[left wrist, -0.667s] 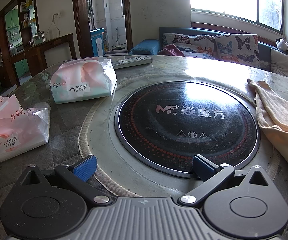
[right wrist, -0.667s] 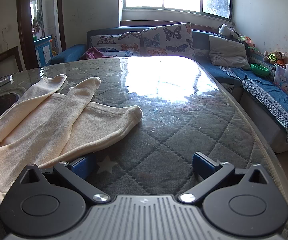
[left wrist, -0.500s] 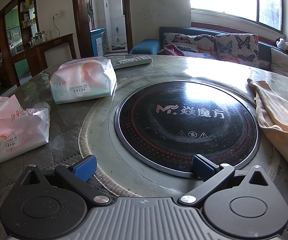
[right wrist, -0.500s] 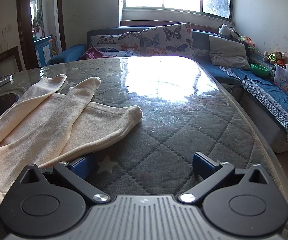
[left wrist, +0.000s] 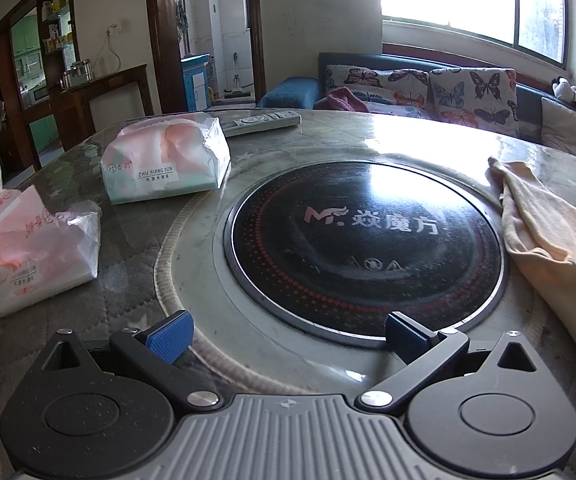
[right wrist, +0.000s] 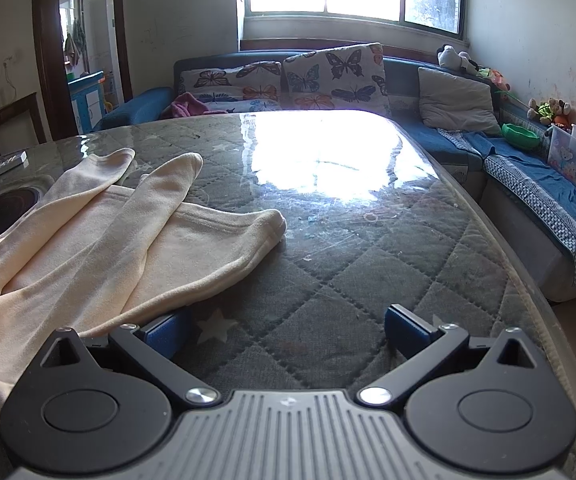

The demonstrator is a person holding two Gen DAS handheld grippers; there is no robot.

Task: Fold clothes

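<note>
A cream long-sleeved garment [right wrist: 100,240] lies spread on the glass-topped quilted table [right wrist: 368,264], its two sleeves pointing away from me. Its edge also shows at the right of the left wrist view [left wrist: 552,240]. My right gripper [right wrist: 286,330] is open and empty, low over the table, with its left fingertip just beside the garment's near hem. My left gripper [left wrist: 288,334] is open and empty, at the near rim of the round black induction cooktop [left wrist: 364,240], apart from the garment.
Two tissue packs [left wrist: 164,162] [left wrist: 36,256] sit left of the cooktop, and a remote control [left wrist: 262,122] lies behind them. A blue sofa with butterfly cushions [right wrist: 308,76] runs behind and right of the table. The table's right edge [right wrist: 528,280] drops off toward the sofa.
</note>
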